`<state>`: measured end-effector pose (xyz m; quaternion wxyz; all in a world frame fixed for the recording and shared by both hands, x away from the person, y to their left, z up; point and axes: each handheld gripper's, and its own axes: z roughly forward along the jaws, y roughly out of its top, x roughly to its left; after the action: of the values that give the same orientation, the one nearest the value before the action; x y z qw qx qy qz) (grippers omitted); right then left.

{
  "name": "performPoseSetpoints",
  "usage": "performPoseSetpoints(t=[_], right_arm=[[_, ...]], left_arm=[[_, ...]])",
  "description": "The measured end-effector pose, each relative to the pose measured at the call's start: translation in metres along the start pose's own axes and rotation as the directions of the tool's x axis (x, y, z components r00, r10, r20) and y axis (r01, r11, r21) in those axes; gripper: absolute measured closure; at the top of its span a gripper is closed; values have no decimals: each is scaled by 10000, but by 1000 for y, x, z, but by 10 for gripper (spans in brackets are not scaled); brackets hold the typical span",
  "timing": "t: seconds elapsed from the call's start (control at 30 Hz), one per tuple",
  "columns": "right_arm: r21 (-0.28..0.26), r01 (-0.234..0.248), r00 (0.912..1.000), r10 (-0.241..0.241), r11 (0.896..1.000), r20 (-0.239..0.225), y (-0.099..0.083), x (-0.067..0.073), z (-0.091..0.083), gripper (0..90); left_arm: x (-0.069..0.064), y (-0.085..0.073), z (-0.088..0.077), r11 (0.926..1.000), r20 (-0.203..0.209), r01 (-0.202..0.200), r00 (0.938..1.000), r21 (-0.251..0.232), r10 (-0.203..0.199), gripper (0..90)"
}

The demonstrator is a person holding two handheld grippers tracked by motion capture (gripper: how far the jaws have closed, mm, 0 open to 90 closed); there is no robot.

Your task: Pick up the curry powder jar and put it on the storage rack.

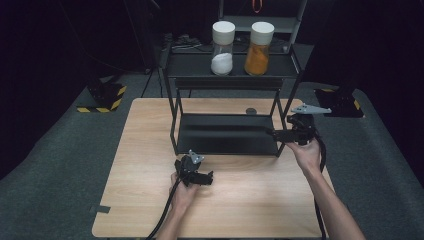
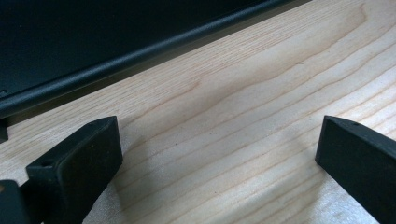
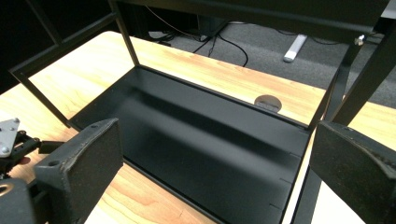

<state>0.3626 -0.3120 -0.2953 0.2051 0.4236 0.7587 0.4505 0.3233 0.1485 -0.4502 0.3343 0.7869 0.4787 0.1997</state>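
High view looks down over the table (image 1: 150,150); claw views sit low, sharing the black rack (image 3: 196,135).

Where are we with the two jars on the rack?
Nothing looks moved: the white-powder jar and orange-powder jar stand on the rack's top shelf. Both grippers, left and right, are open and hold nothing. The lower shelf is bare. All handling remains.

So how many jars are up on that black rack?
2, side by side on the top shelf of the rack: a jar of white powder on the left and a jar of orange powder on the right. Neither gripper holds anything.
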Motion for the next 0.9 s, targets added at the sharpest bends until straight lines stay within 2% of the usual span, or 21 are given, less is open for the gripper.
performPoseSetpoints(t=[0.63, 0.9], right_arm=[[310, -192, 9998, 191, 9993, 39, -33, 0, 14, 23], [369, -187, 9998, 184, 9991, 71, -51, 5, 23, 34]], left_arm=[[2, 0, 0, 9999, 92, -105, 9999, 6, 105, 3], [2, 0, 0, 9999, 91, -109, 9999, 6, 109, 3]])
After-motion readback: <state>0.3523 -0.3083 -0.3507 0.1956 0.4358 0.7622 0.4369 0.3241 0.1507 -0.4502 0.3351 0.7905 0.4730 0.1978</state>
